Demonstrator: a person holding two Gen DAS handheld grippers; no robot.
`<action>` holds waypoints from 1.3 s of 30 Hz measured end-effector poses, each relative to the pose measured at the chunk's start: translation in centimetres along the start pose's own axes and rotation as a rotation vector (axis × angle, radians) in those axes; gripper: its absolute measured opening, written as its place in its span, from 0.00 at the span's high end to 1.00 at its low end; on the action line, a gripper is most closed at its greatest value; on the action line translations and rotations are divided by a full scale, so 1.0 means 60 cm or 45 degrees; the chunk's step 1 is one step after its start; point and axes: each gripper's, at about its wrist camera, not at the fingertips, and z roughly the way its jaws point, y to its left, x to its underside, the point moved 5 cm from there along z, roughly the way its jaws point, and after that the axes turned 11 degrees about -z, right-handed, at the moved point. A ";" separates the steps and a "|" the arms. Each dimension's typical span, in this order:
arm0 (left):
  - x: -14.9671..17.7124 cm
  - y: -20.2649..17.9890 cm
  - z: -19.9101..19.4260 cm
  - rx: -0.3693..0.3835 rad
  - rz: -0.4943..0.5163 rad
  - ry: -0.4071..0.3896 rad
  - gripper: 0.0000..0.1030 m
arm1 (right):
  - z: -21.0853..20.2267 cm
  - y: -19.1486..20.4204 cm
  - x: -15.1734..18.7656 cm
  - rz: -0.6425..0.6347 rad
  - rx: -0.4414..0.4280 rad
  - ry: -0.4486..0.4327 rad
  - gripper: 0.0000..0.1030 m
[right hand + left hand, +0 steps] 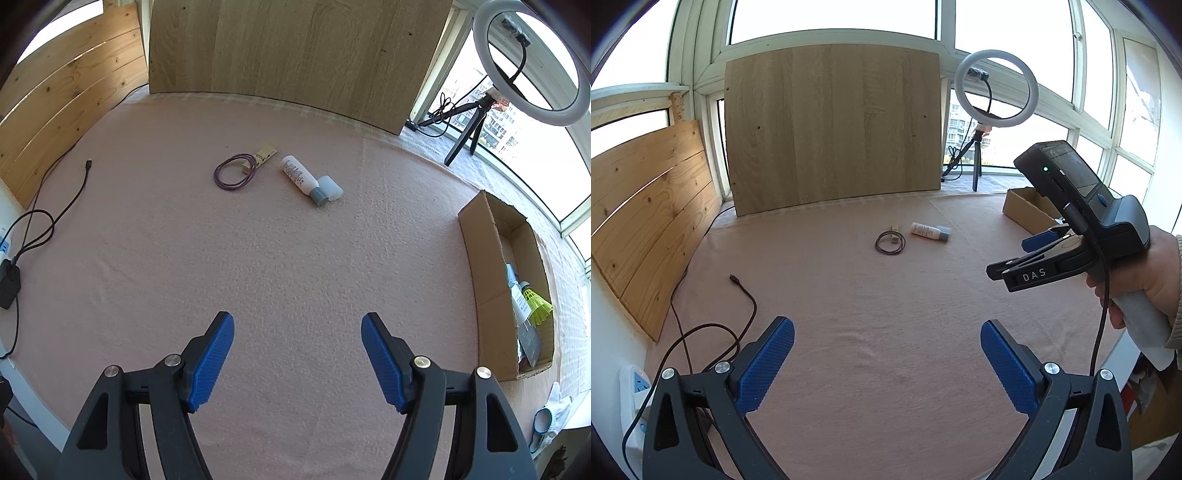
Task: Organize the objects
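Observation:
On the pink cloth lie a white bottle with a grey cap (301,179) (928,232), a translucent cap (330,187) beside it, a coiled purple cable (234,171) (890,242) and a wooden clothespin (263,154) (894,232). A cardboard box (480,251) (1023,206) at the right holds a yellow shuttlecock (537,301), a spray bottle (517,291) and a dark item. My left gripper (886,354) is open, low over the cloth's near part. My right gripper (297,354) is open too with nothing between its fingers, well short of the objects; a hand holds it (1049,254) near the box.
A wooden board (831,125) stands at the back and slatted panels (646,206) at the left. A ring light on a tripod (995,88) is back right. A dark cable (742,295) runs from a power strip (633,391) across the cloth's left side.

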 end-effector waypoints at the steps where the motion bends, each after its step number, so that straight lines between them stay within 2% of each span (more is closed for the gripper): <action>1: 0.000 0.002 -0.001 0.001 0.002 -0.001 0.01 | 0.000 0.001 -0.001 0.000 0.001 -0.002 0.34; 7: 0.002 0.006 -0.002 -0.014 0.002 0.004 0.01 | 0.003 0.004 -0.003 0.003 -0.010 -0.010 0.34; 11: 0.002 0.015 0.011 -0.060 -0.008 0.022 0.01 | 0.011 0.003 -0.007 -0.002 -0.040 -0.025 0.34; 16: 0.000 0.019 0.037 -0.166 -0.019 0.035 0.01 | 0.017 -0.012 -0.016 -0.011 -0.104 -0.109 0.34; 24: 0.031 0.024 0.080 -0.358 -0.134 0.115 0.01 | 0.011 -0.087 -0.005 -0.143 -0.082 -0.273 0.34; 28: 0.039 0.006 0.084 -0.356 -0.250 0.110 0.01 | 0.027 -0.151 0.016 -0.102 -0.136 -0.317 0.34; 31: 0.047 -0.023 0.101 -0.376 -0.223 0.147 0.01 | 0.057 -0.174 0.012 -0.110 -0.211 -0.313 0.34; 33: 0.046 -0.038 0.114 -0.394 -0.215 0.167 0.01 | 0.079 -0.174 -0.002 -0.146 -0.232 -0.317 0.34; 36: 0.042 -0.057 0.127 -0.375 -0.202 0.177 0.01 | 0.109 -0.161 -0.039 -0.192 -0.262 -0.332 0.34; 39: 0.044 -0.065 0.131 -0.339 -0.137 0.182 0.01 | 0.126 -0.138 -0.092 -0.255 -0.260 -0.368 0.34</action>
